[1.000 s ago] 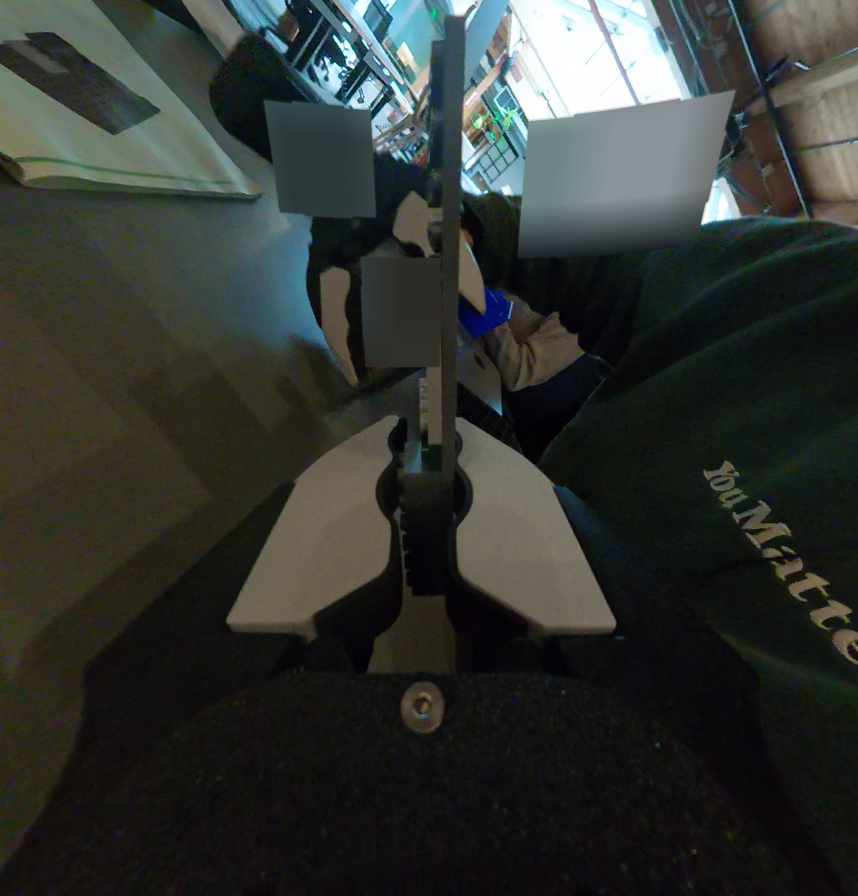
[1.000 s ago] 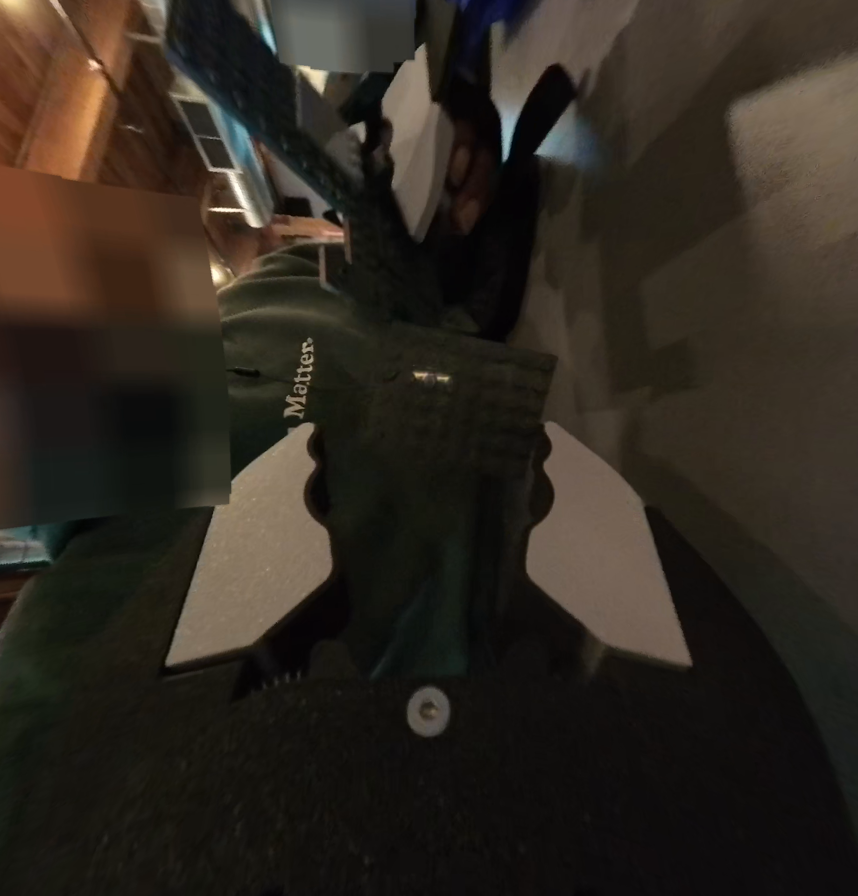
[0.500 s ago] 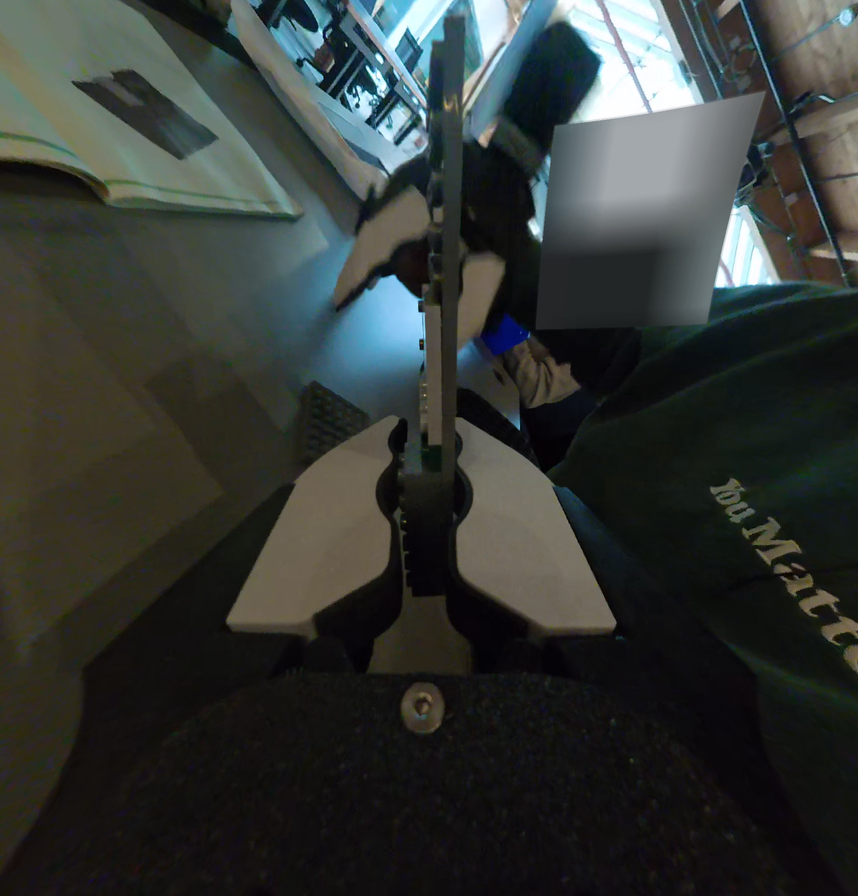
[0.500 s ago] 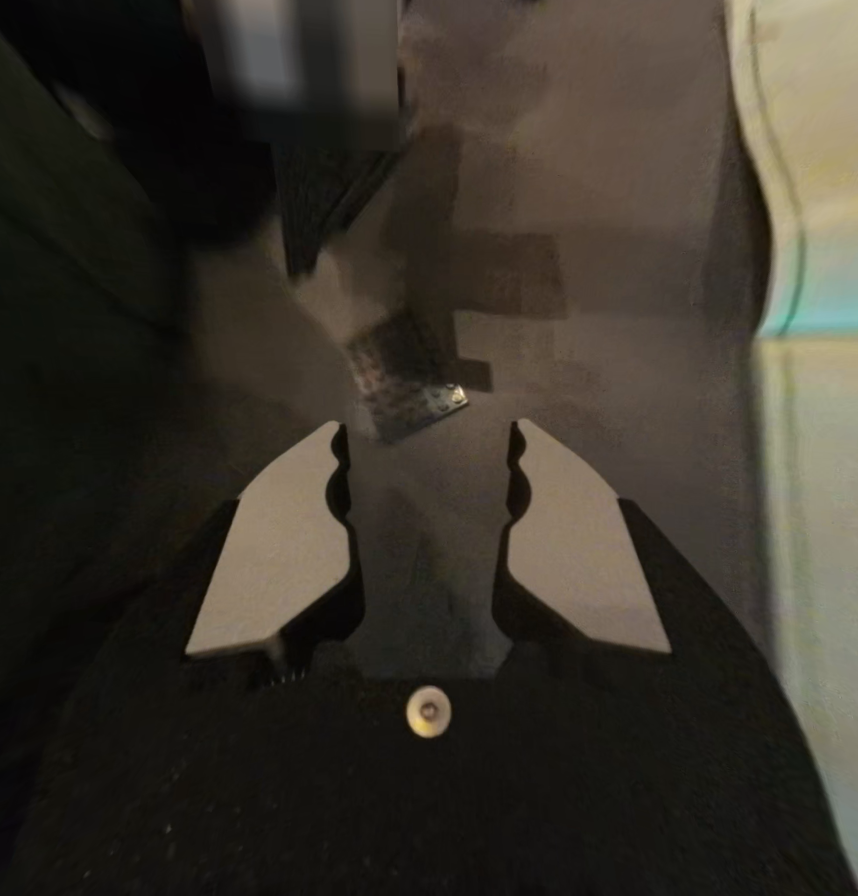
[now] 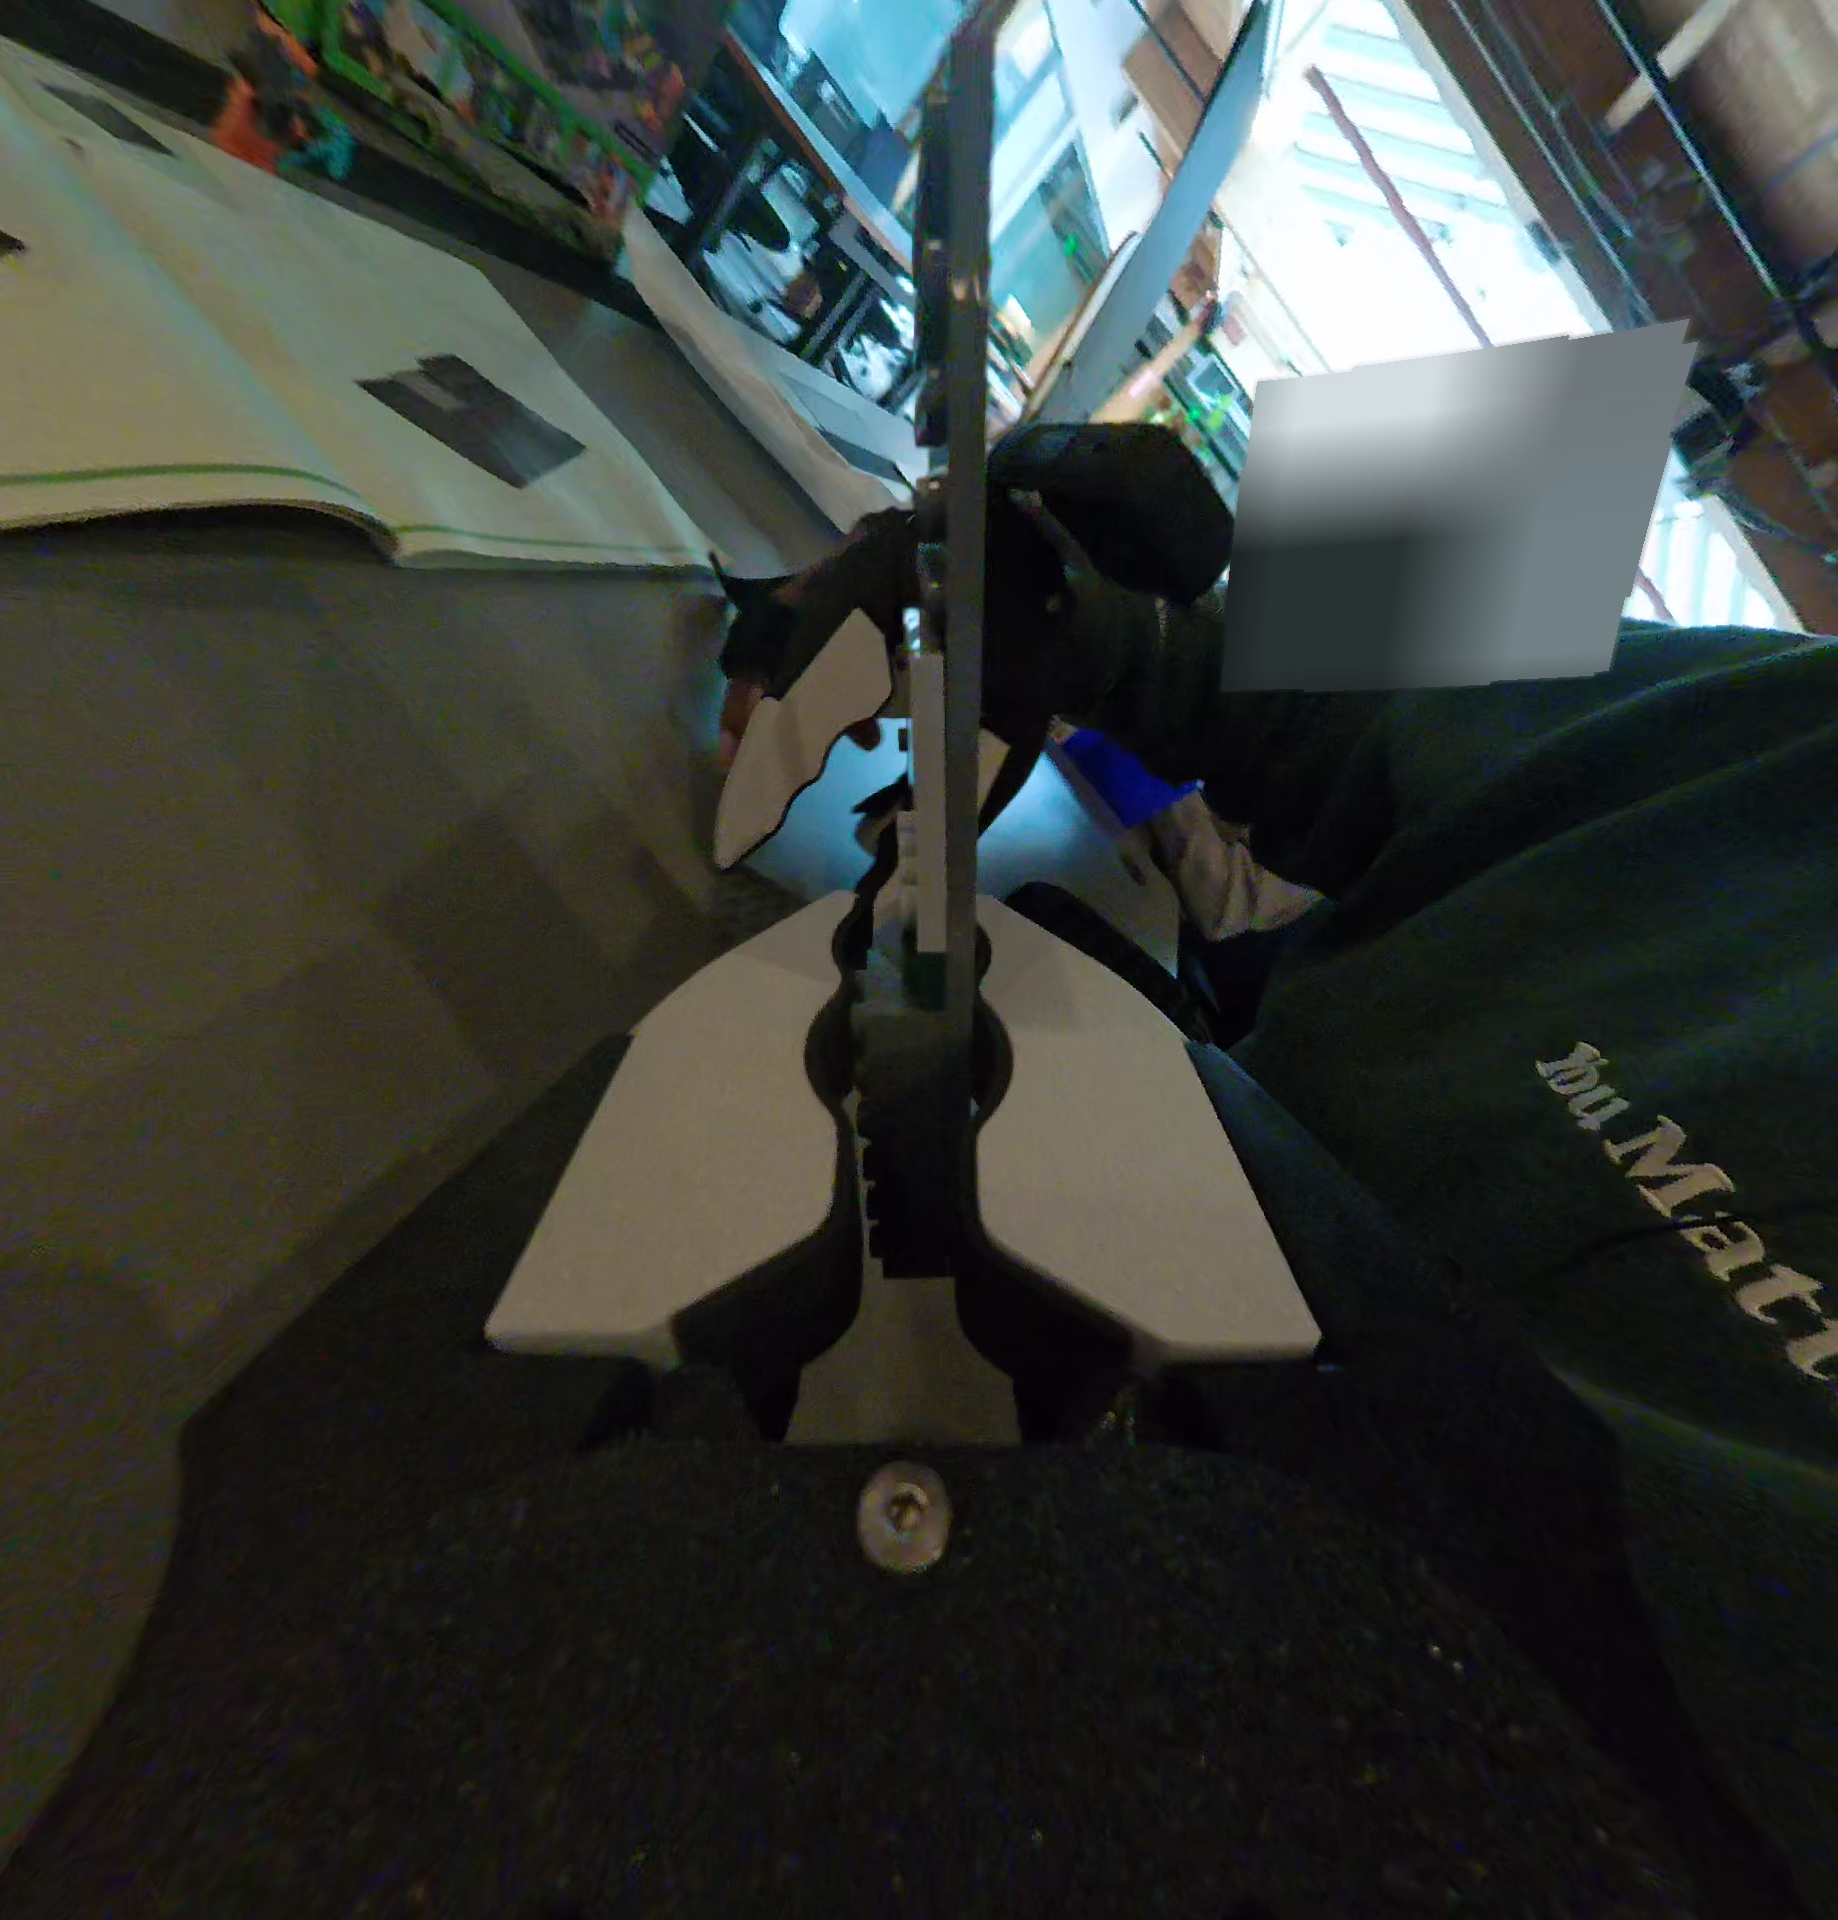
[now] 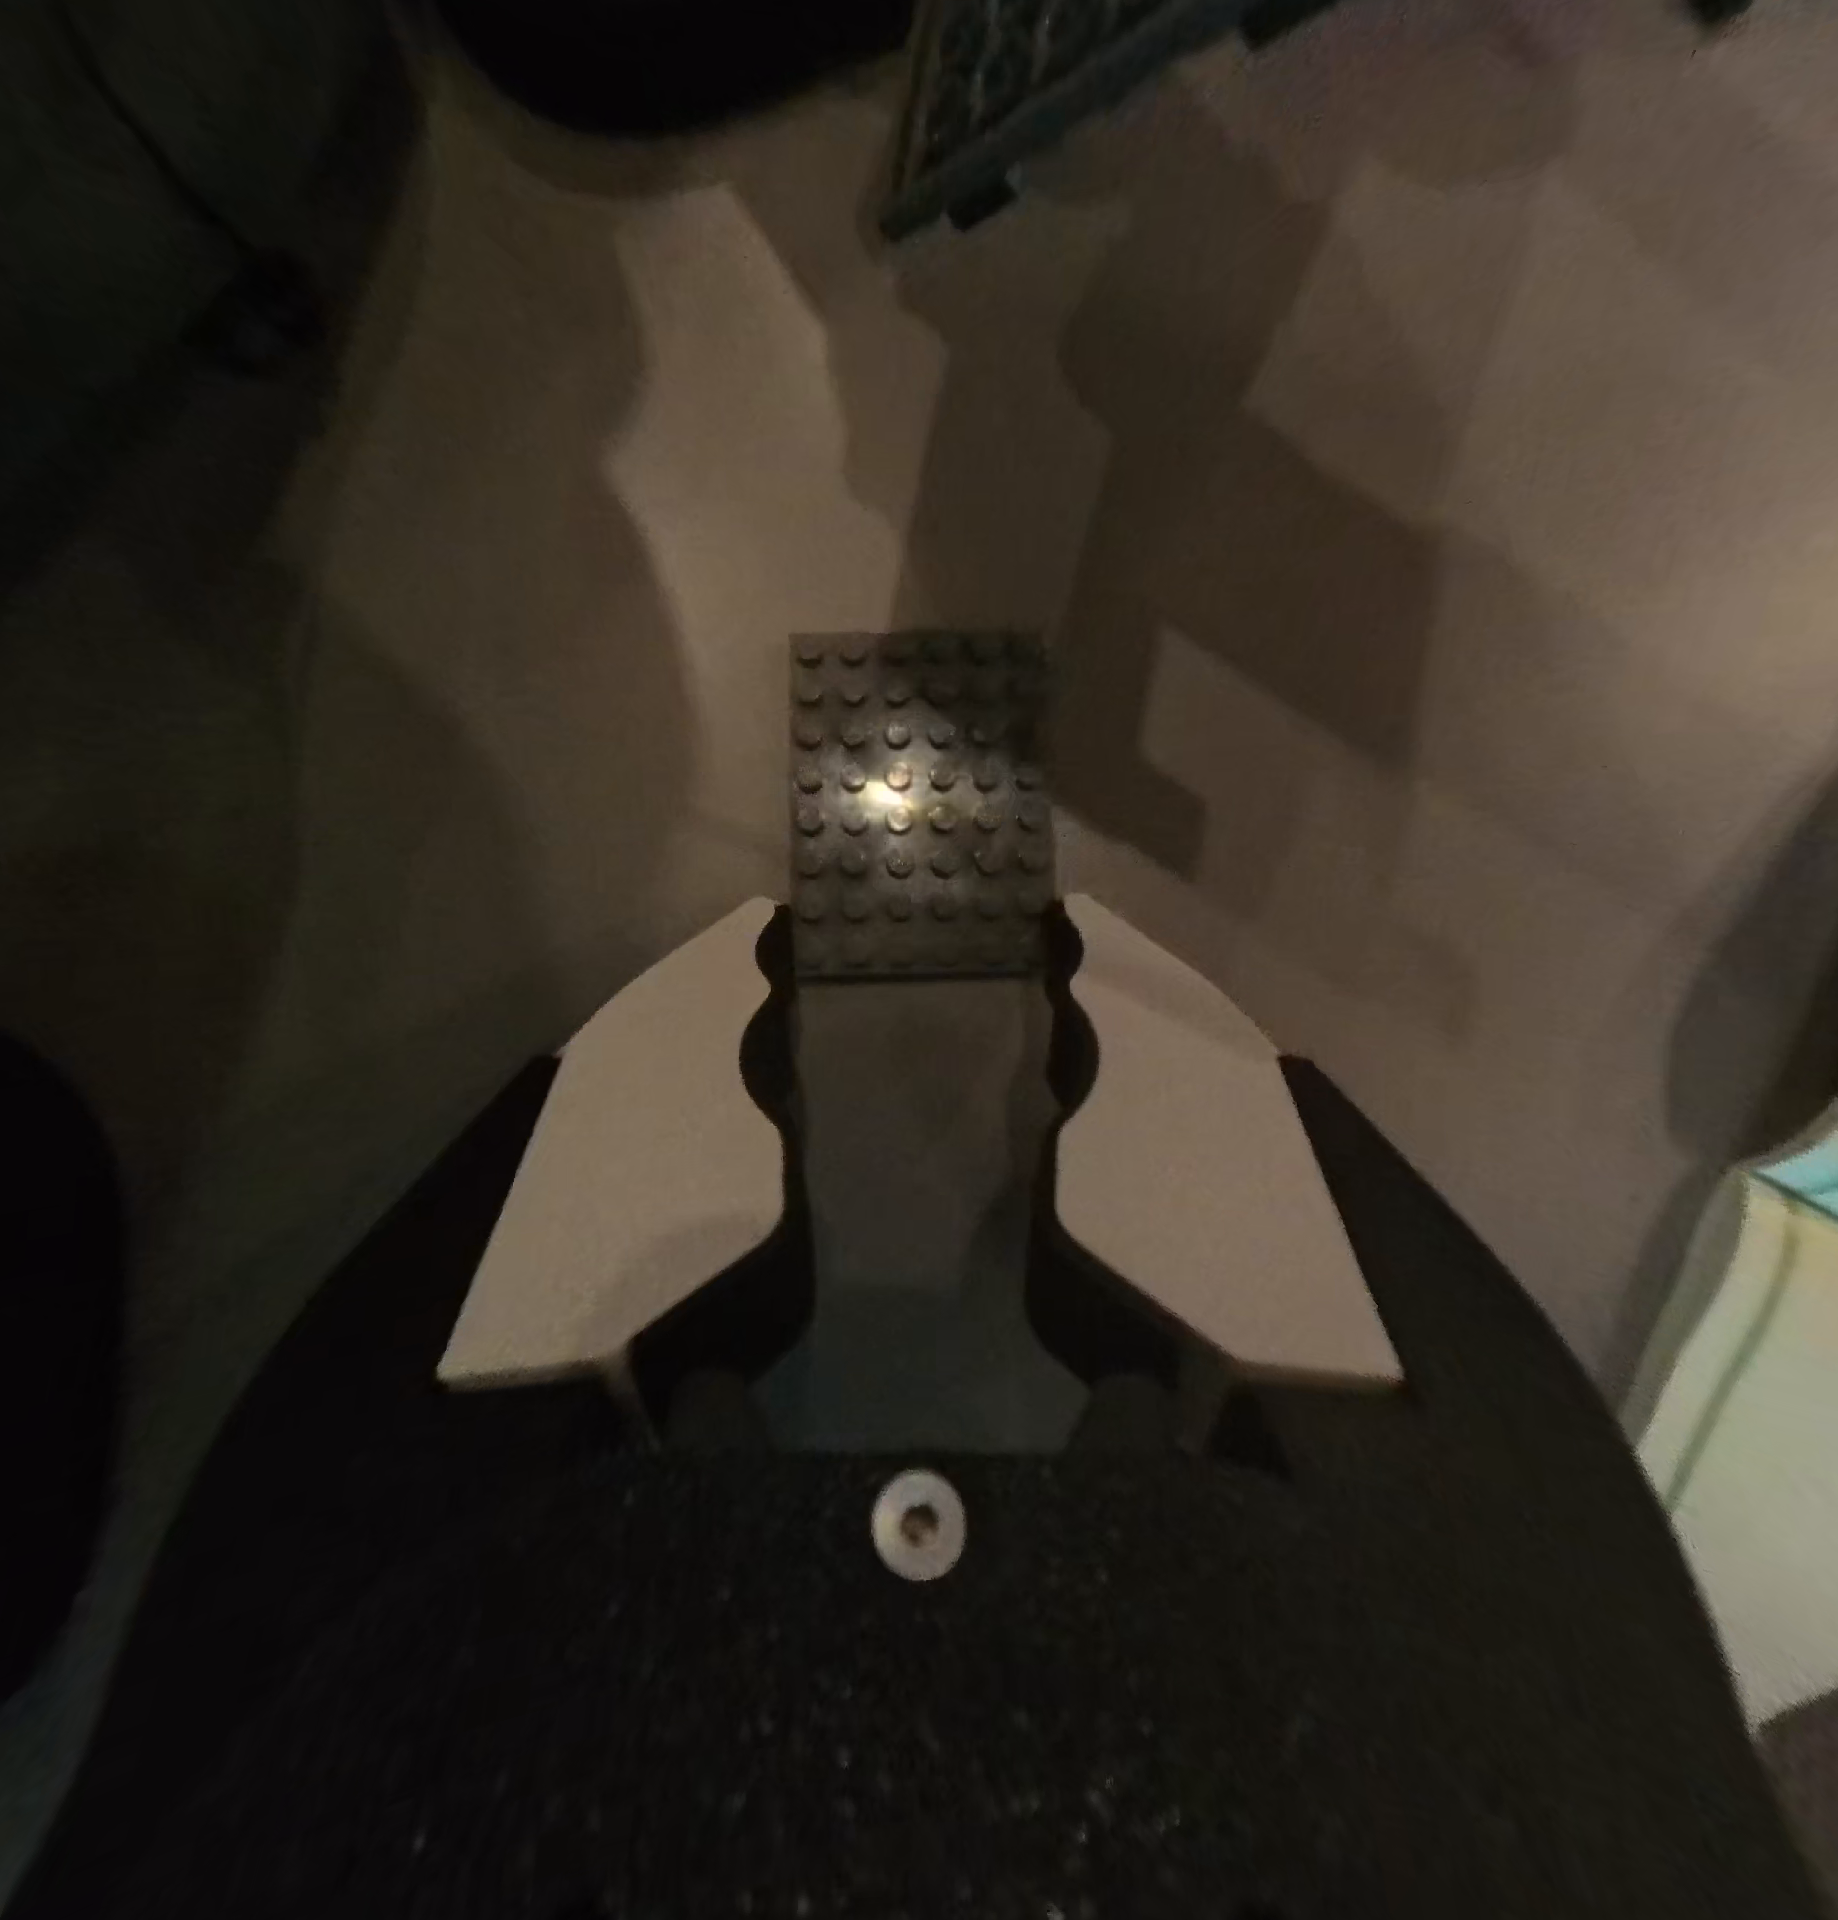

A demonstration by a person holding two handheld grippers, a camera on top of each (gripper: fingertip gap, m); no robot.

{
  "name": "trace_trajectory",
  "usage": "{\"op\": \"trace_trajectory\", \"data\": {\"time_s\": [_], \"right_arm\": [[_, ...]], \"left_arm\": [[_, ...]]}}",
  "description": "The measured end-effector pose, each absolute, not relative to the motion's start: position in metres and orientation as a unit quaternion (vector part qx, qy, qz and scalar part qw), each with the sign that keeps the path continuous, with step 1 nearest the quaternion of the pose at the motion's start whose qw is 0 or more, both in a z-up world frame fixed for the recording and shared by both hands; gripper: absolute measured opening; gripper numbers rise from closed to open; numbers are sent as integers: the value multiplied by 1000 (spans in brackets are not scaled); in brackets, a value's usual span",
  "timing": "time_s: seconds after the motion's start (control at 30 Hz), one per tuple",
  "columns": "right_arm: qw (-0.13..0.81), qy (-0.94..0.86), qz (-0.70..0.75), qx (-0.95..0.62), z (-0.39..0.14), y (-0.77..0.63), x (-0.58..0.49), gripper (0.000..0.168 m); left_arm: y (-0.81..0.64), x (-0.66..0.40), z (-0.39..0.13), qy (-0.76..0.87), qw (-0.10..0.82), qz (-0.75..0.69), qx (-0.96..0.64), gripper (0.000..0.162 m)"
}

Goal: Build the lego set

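Note:
In the left wrist view my left gripper (image 5: 920, 925) is shut on a lego assembly (image 5: 951, 520). It is a dark grey plate held edge-on and upright, with white and green pieces on its left face. Beyond it my right gripper (image 5: 790, 748) points down at the table. In the right wrist view my right gripper (image 6: 917, 914) has its jaws against both long sides of a dark grey studded plate (image 6: 920, 800). That plate lies flat on the grey table (image 6: 479, 727). Part of the held assembly (image 6: 998, 114) shows at the top edge.
An open instruction booklet (image 5: 271, 395) lies on the table at the left and also shows at the right edge of the right wrist view (image 6: 1777, 1351). A colourful box (image 5: 458, 94) stands behind it. A person's dark green sleeve (image 5: 1517, 1039) fills the right side. My right fingertips sit around 12 cm from my left ones.
My right gripper swung down from beside the assembly to the table. Its jaws narrowed around the loose dark grey plate. My left gripper keeps its hold and has tilted slightly.

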State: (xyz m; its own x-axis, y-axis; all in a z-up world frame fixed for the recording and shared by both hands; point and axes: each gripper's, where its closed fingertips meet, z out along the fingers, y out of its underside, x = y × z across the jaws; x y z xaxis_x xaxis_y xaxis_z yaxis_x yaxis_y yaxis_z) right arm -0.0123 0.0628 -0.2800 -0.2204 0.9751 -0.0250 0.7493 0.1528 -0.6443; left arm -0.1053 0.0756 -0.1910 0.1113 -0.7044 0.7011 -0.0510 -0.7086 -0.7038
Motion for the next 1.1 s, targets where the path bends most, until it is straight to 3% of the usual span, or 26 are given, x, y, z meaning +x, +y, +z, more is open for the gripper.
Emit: {"op": "trace_trajectory", "data": {"time_s": [0.03, 0.07, 0.1, 0.27, 0.4, 0.47, 0.67, 0.83, 1.1], "right_arm": [[198, -717, 292, -601, -275, 64, -13, 39], [193, -693, 320, -616, -266, 65, -16, 11], [179, -667, 349, -633, -259, 65, -17, 4], [94, -512, 448, -727, -242, 75, -16, 0], [120, -483, 462, -734, -234, 83, -17, 0], [168, -537, 397, -725, -246, 88, -11, 0], [239, -695, 225, -640, -276, 78, -23, 67], [241, -768, 195, -560, -280, 64, -38, 78], [138, -817, 236, -508, -285, 77, -33, 56]], "left_arm": [[77, -108, -191, 269, 273, -606, -697, 14], [77, -110, -191, 266, 277, -604, -698, 14], [78, -113, -191, 263, 277, -604, -699, 14], [80, -118, -194, 259, 275, -605, -701, 15], [80, -116, -194, 263, 274, -608, -698, 15], [80, -116, -195, 264, 274, -609, -696, 14], [80, -115, -196, 264, 273, -610, -696, 14], [82, -117, -198, 261, 277, -603, -702, 14], [80, -116, -194, 264, 284, -601, -699, 14]]}}
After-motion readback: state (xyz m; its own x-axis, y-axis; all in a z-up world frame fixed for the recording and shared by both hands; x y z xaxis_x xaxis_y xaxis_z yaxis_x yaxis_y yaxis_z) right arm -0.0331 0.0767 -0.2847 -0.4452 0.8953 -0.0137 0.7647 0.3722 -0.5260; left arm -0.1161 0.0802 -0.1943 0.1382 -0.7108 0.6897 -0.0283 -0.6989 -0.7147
